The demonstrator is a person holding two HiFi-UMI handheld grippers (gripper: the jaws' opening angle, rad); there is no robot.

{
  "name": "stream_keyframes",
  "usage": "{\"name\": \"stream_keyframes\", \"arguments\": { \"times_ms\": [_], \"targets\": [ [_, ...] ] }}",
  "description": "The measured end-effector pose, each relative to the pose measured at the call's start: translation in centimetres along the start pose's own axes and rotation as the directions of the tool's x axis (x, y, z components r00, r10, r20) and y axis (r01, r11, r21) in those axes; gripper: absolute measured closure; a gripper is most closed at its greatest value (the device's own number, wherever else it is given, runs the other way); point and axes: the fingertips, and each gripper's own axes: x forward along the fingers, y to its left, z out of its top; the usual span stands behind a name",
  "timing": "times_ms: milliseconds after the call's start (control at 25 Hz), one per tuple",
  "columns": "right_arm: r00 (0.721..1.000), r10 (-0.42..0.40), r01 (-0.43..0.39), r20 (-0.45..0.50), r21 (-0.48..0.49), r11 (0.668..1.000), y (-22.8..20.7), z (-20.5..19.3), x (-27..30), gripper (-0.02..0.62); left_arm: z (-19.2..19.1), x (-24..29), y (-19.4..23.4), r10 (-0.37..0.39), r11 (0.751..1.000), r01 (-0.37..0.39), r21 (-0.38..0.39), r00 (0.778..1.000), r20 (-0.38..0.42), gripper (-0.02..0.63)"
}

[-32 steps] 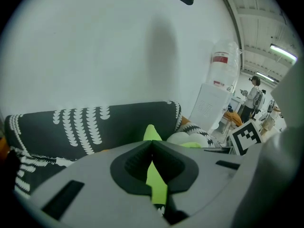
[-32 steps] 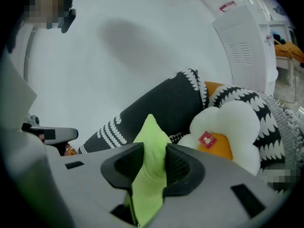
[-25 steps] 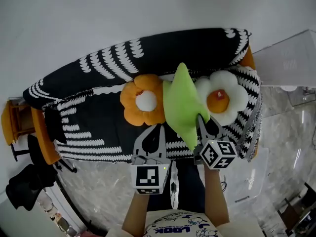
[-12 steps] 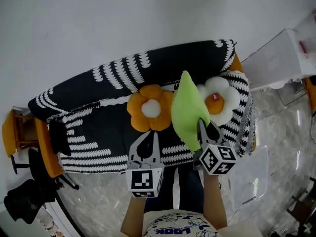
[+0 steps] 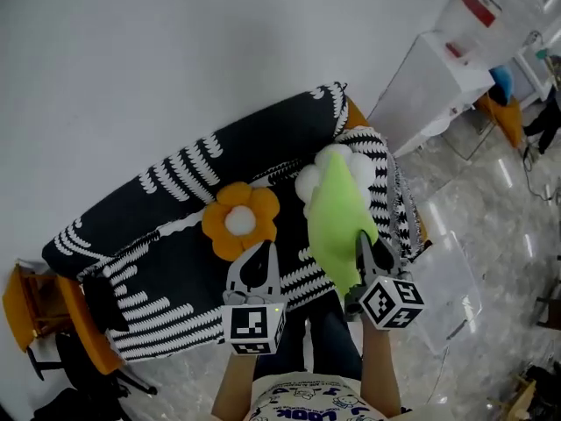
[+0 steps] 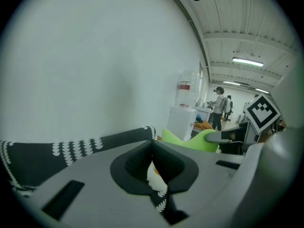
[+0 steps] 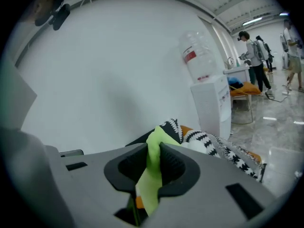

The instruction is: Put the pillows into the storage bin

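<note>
A lime green pillow hangs above the sofa seat, and my right gripper is shut on its lower edge. In the right gripper view the green fabric is pinched between the jaws, which have just been closing on it. My left gripper is shut and holds nothing; its tips meet in front of the sofa. An orange flower pillow lies on the black-and-white sofa. A white flower pillow shows partly behind the green one. The clear storage bin stands on the floor to the right.
A white water dispenser stands right of the sofa, by the wall. An orange side table with dark items sits at the sofa's left end. People stand far off on the marble floor.
Both grippers have risen. The green pillow has come up off the seat with the right gripper and now covers most of the white flower pillow. The head view has swung to the right.
</note>
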Motion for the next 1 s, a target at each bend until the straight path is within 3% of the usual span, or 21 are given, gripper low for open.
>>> {"name": "stream_keyframes", "arguments": {
  "times_ms": [160, 360, 680, 1000],
  "targets": [
    [0.992, -0.100, 0.096, 0.071, 0.057, 0.994, -3.7, 1.5, -4.2, 0.522, 1.2, 1.1, -4.1, -0.104, 0.994, 0.103, 0.042, 0.994, 0.016, 0.592],
    [0.963, -0.229, 0.210, 0.141, 0.135, 0.968, -9.1, 3.3, -9.4, 0.522, 2.3, 2.5, -10.5, -0.235, 0.968, 0.233, 0.093, 0.972, 0.006, 0.592],
    [0.873, -0.425, 0.361, 0.237, 0.271, 0.892, -19.1, 5.5, -18.7, 0.523, 2.6, 5.5, -23.5, -0.427, 0.885, 0.428, 0.182, 0.903, -0.045, 0.592],
    [0.783, -0.570, 0.453, 0.250, 0.400, 0.797, -31.0, 5.9, -27.2, 0.523, 2.1, 7.8, -37.5, -0.530, 0.812, 0.536, 0.231, 0.843, -0.093, 0.592]
  ]
}}
